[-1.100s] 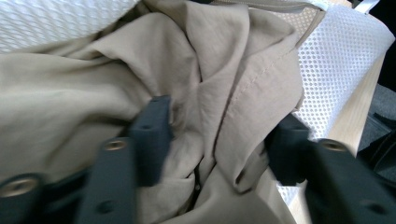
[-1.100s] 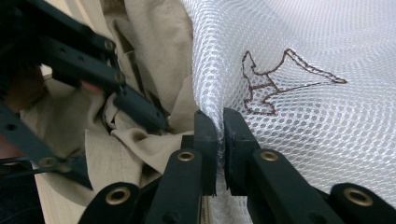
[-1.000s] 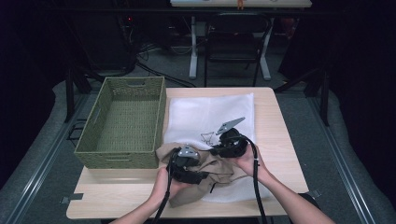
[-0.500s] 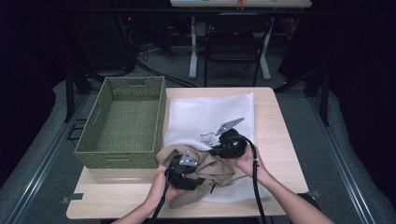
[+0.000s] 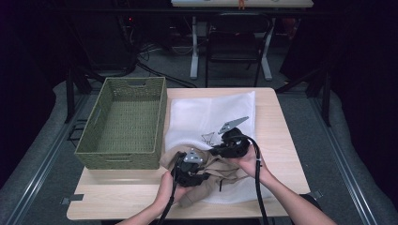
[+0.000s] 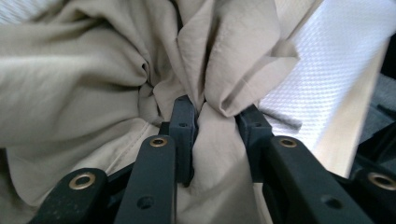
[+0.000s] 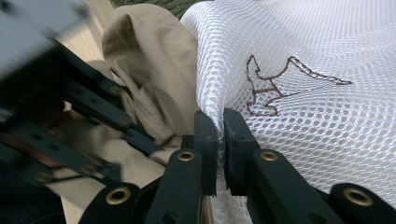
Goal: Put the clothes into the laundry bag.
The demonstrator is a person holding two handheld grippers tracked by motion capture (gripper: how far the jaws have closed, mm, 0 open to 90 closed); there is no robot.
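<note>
Both grippers on cloth near the table's front edge

The left gripper (image 6: 217,126) had just been closing on a bunched fold of the beige garment (image 5: 206,180) — the right gripper (image 7: 220,126) pinched the white mesh bag (image 5: 211,112) tight, beside the green basket (image 5: 124,122).

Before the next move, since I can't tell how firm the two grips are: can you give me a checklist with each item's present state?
1. Right gripper shut on the edge of the white mesh bag: ok.
2. Left gripper on the beige garment: its jaws have just been closing with a fold of cloth between them; whether the hold is firm: cannot tell.
3. Garment inside the bag: not ok; in the high view it lies bunched at the bag's near edge.
4. Bag mouth held open wide: cannot tell.
5. Green basket beside the bag, nothing seen inside it: ok.
</note>
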